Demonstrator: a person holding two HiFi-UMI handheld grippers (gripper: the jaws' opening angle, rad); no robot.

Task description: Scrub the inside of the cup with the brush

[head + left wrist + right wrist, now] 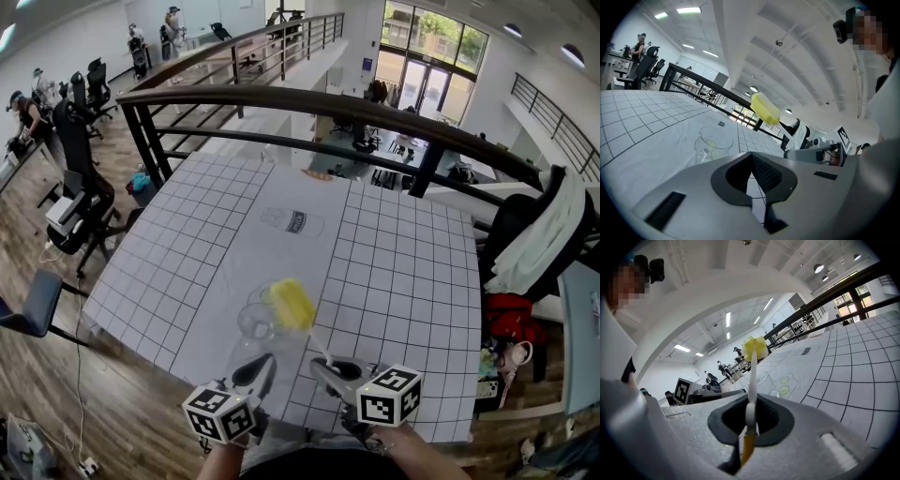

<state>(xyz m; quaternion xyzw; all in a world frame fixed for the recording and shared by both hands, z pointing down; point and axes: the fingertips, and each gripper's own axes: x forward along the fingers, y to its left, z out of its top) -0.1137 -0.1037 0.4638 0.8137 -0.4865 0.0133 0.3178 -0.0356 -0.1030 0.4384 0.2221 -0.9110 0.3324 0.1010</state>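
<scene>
Left gripper (258, 371): just short of the clear glass cup (256, 320), jaws pressed together, empty.
Right gripper (336, 370): near-right of the cup, jaws clamped on the thin white handle of the yellow sponge-headed brush (292, 304).
Brush head: raised above the cup's right rim, outside it.
Cup: upright on the white, black-gridded table (403, 272).
Railing (309, 101): dark metal, well beyond the cup.
</scene>
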